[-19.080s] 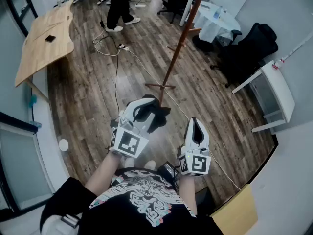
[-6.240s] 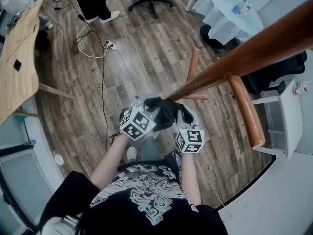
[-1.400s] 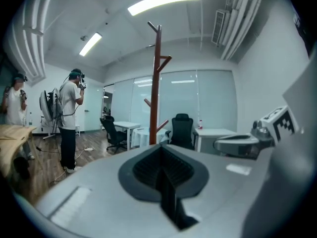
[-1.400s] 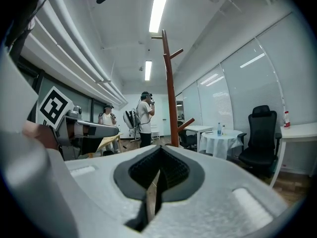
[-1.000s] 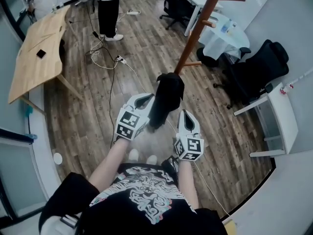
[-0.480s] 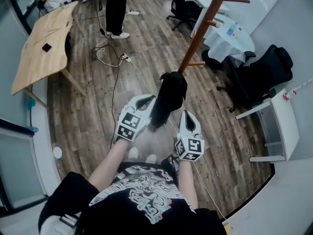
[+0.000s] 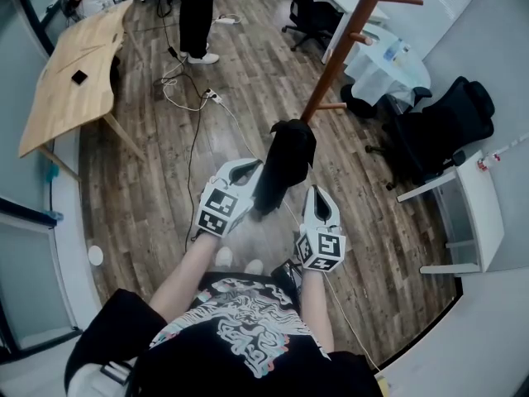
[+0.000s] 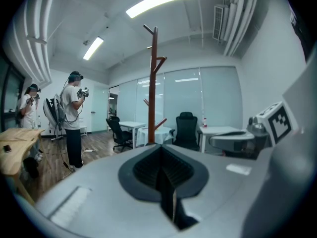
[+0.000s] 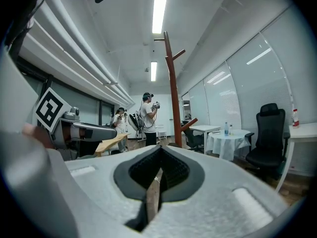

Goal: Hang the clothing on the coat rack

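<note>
- Clothing [image 7: 285,160], black, hangs low on the pole of the coat rack [image 7: 344,44], and sits between the two grippers in the head view.
- Left gripper [image 7: 248,166]: jaws pressed together with nothing between them, tip just beside the cloth.
- Right gripper [image 7: 319,195]: jaws together, empty, near the cloth's lower end.

A plank floor [image 7: 149,180] is seen, across which loose cables [image 7: 192,98] are laid. A coat rack [image 7: 335,56], a wooden table [image 7: 74,77], a cloth-covered round table [image 7: 387,60] and black office chairs [image 7: 442,114] are stood on it.
</note>
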